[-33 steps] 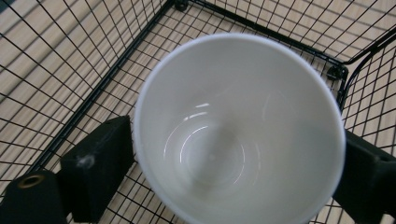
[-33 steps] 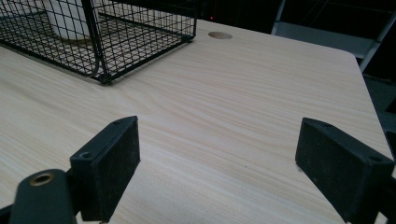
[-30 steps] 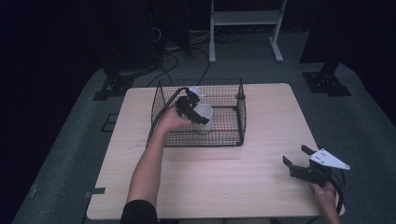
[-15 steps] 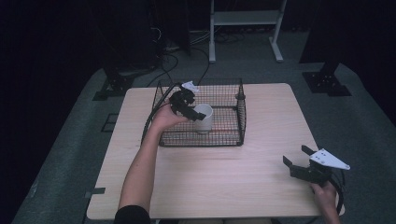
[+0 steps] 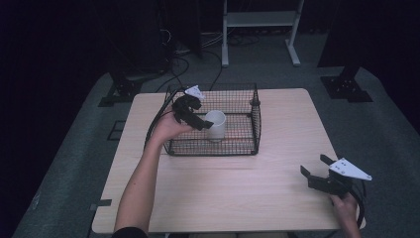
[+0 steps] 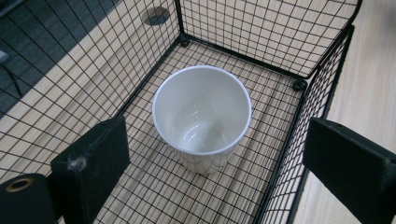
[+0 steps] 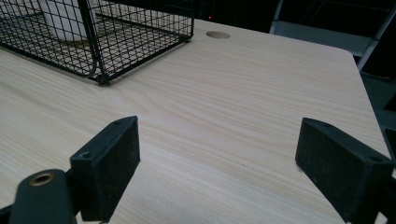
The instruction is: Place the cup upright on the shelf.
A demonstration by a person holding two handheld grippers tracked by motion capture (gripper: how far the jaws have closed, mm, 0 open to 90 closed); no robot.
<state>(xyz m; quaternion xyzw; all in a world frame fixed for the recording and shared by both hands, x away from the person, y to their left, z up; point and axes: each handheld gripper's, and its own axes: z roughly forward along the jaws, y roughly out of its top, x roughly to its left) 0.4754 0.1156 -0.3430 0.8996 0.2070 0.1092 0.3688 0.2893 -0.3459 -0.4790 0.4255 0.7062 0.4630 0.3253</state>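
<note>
White cup [image 6: 201, 116] upright inside wire basket [image 5: 247, 148], near its left wall. Left hand-held gripper [image 5: 204, 124] above basket, jaws wide, just opened further, nothing pinched. Right hand-held gripper [image 5: 314, 167] wide, empty, well apart from basket on table [image 5: 277, 173]. Advice: withdraw straight up, clear of cup rim and basket wires.

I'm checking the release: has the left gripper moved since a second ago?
Yes. The left gripper has pulled back toward the wire basket's left wall, jaws open, off the white cup.
</note>
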